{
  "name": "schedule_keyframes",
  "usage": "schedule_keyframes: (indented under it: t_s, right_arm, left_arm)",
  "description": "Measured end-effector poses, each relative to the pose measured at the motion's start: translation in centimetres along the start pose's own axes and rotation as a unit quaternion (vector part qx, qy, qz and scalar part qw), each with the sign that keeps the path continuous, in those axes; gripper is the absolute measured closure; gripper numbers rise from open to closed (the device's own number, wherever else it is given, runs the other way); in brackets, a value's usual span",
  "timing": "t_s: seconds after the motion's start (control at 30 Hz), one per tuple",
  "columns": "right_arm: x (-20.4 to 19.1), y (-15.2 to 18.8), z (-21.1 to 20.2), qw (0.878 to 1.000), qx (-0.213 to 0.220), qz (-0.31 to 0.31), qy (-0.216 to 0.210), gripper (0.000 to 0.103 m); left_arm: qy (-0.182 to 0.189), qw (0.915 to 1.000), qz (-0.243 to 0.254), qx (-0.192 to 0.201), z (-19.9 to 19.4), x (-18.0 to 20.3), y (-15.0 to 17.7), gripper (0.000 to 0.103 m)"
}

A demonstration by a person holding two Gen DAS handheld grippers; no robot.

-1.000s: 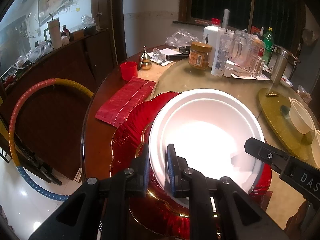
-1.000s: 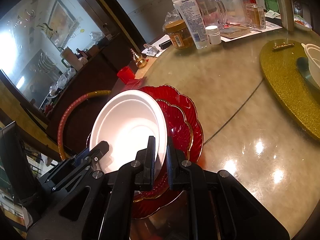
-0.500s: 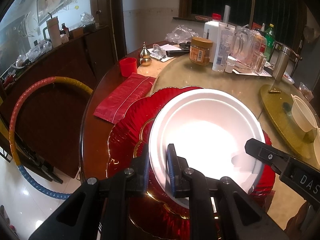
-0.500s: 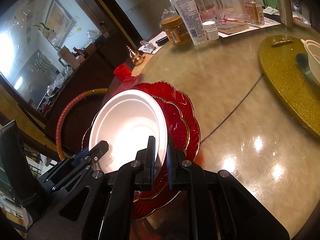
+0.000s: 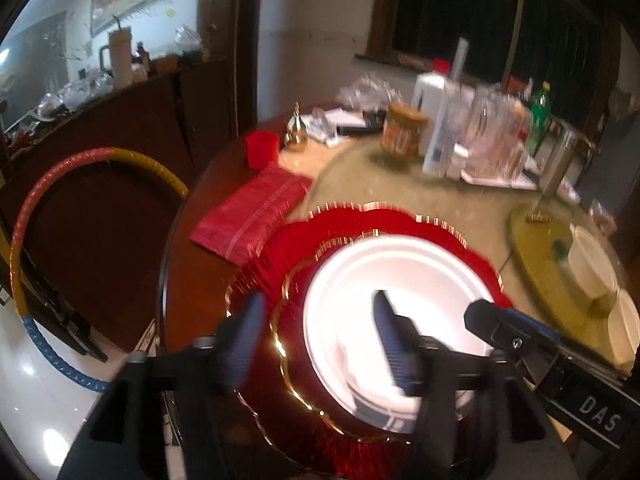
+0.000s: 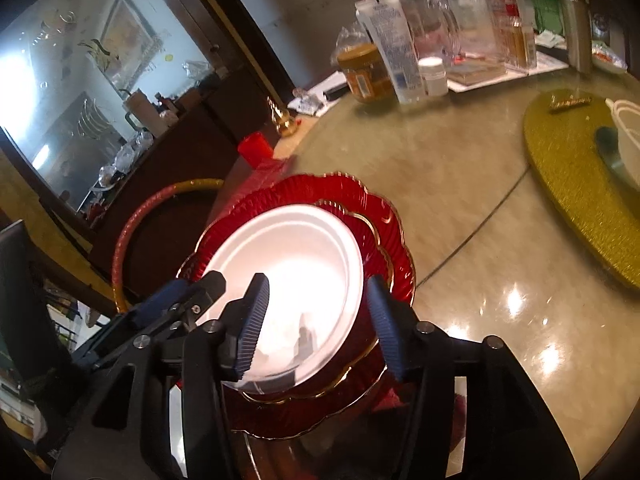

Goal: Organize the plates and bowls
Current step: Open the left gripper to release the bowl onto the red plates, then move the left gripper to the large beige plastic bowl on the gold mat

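A white plate [image 5: 400, 292] lies flat on a small red gold-rimmed plate [image 5: 294, 304], which rests on a larger red scalloped plate [image 5: 360, 220] near the table's front edge. My left gripper [image 5: 320, 342] hangs over the white plate's left rim. Its jaws are opening; the rim runs between them but the pads do not touch it. My right gripper [image 6: 318, 324] straddles the right rim of the white plate [image 6: 288, 264]; its jaws are opening too and press on nothing. Each gripper also shows in the other's view, the right gripper [image 5: 500, 328] and the left gripper [image 6: 180, 300].
A red cup [image 5: 262, 150] and a folded red cloth [image 5: 256, 212] lie left of the plates. At the right, a gold mat [image 5: 536, 248] holds white bowls [image 5: 592, 264]. Jars and bottles [image 5: 436, 136] crowd the far side. A hoop [image 5: 100, 158] leans by the cabinet.
Both grippers were shut on the white plate's rim and have let go. The plate, tilted before, now lies flat on the red plates.
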State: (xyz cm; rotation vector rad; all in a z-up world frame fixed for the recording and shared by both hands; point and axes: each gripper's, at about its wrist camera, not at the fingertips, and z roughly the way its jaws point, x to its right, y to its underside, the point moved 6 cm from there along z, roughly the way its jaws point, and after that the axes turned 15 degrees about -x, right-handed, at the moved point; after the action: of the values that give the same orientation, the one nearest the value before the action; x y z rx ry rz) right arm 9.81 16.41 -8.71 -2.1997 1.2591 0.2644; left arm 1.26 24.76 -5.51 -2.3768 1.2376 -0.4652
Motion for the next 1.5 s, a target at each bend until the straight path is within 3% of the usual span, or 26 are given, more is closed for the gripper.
schedule_keyframes:
  t_s: [0.17,0.27,0.37,0.47,0.67,0.83,0.93,1.0,1.1,1.33,1.5]
  right_arm:
    - [0.5,-0.2,-1.4,1.0,0.023,0.018,-0.004,0.051]
    - [0.9,-0.5,-3.1,0.998,0.052,0.034,-0.01,0.051]
    - [2.2,-0.6,-5.3,0.995,0.078,0.06,-0.032,0.029]
    - [4.7,-0.5,-7.5,0.988,0.087,0.109,-0.073,0.029]
    - [11.5,0.7,-10.9,0.967,0.109,0.213,-0.089,0.029]
    - [18.4,3.6,-13.5,0.929,0.135,0.325,-0.115,0.029]
    - [20.5,5.0,-15.4,0.92,0.152,0.343,-0.115,0.029]
    - [21.2,5.4,-16.7,0.919,0.158,0.342,-0.118,0.029]
    - [21.7,5.0,-18.6,0.927,0.16,0.322,-0.107,0.029]
    - [25.6,1.0,-23.5,0.948,0.16,0.275,-0.017,0.029]
    - [30.6,-2.6,-22.0,0.943,0.113,0.314,0.012,0.029]
  left_arm:
    - [0.008,0.9979,-0.034,0.056,-2.6,-1.1,-0.7,0.033]
    - [0.013,0.9909,-0.076,0.11,-4.9,-2.2,-1.0,0.024]
    - [0.042,0.981,-0.109,0.155,-7.0,-2.4,-1.4,0.023]
    - [0.072,0.9798,-0.097,0.159,-7.7,-0.5,-1.9,0.021]
    - [0.123,0.9868,0.015,0.104,-6.4,8.3,-2.1,0.021]
    - [0.16,0.9818,0.095,0.038,-3.8,16.2,-1.3,0.021]
    - [0.175,0.9781,0.112,0.007,-2.4,19.5,-1.3,0.021]
    - [0.188,0.975,0.118,-0.012,-1.4,21.8,-1.3,0.021]
    - [0.195,0.9725,0.123,-0.037,0.0,24.8,-1.5,0.021]
    - [0.206,0.9665,0.125,-0.088,2.8,30.7,-2.0,0.021]
    - [0.209,0.9651,0.111,-0.113,5.0,32.8,-3.1,0.021]
